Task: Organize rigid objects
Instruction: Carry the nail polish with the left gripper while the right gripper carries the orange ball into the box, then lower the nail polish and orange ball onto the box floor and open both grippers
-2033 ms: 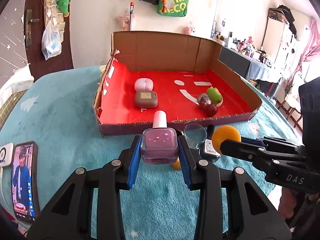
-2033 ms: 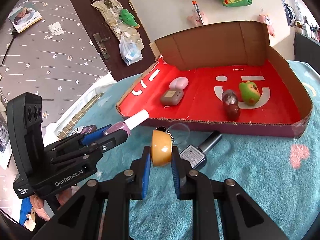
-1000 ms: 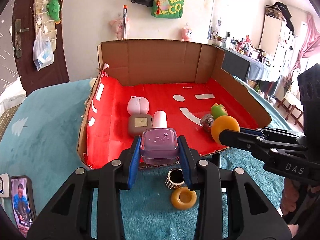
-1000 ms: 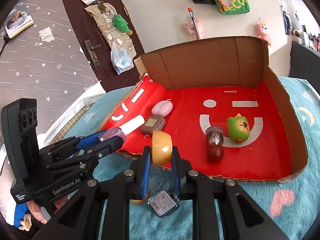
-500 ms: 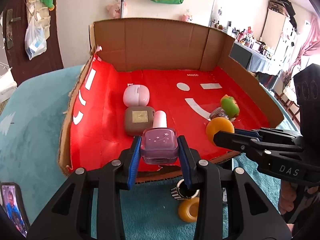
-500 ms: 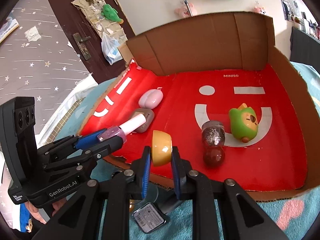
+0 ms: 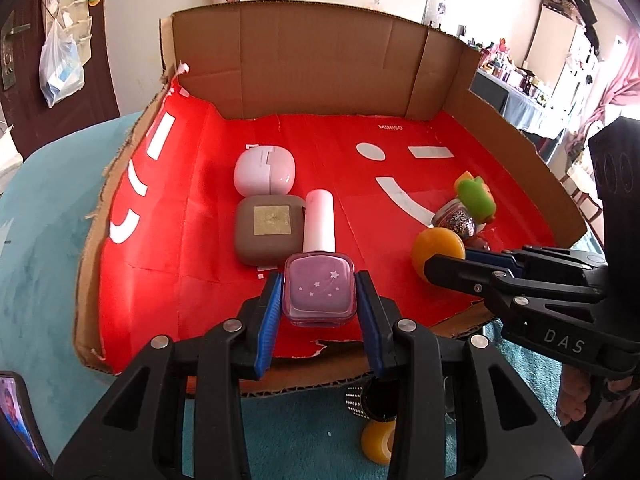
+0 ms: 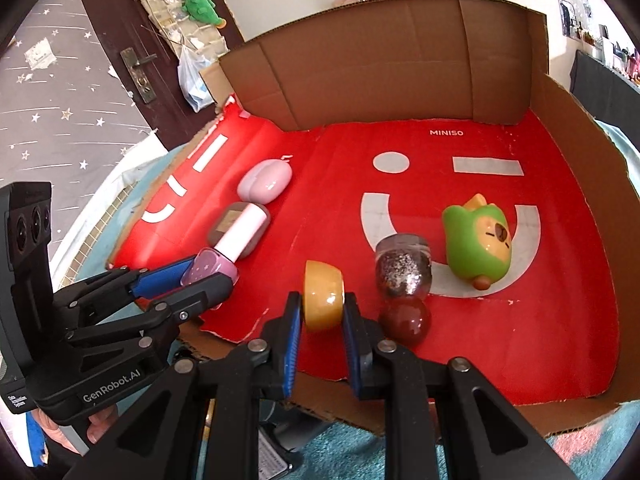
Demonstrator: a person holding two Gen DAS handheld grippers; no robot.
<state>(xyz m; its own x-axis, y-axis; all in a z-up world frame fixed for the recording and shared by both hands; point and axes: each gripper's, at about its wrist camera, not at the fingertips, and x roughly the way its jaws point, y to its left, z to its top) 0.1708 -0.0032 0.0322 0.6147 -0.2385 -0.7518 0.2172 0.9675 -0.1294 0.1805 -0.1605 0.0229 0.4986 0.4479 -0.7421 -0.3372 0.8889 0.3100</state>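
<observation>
My left gripper [image 7: 318, 306] is shut on a purple nail polish bottle [image 7: 319, 293] with a white cap, held over the front of the red-lined cardboard box [image 7: 312, 60], just in front of a brown case [image 7: 269, 229]. My right gripper [image 8: 323, 312] is shut on a round orange-yellow piece [image 8: 323, 294], held over the box floor beside a glitter jar [image 8: 403, 270] and a dark red ball [image 8: 405, 320]. In the left wrist view the right gripper [image 7: 434, 264] comes in from the right with the orange piece [image 7: 436, 247].
Inside the box lie a pink case [image 7: 264, 171] and a green toy figure [image 8: 477, 240]. On the teal cloth in front of the box sit a yellow ring [image 7: 378, 442], a small black dotted cap [image 7: 362, 398] and a phone [image 7: 18, 416] at the far left.
Both grippers have moved forward and down over the box's front edge with their loads. The box and its contents appear larger and closer; the loose items on the cloth have slipped beneath the grippers.
</observation>
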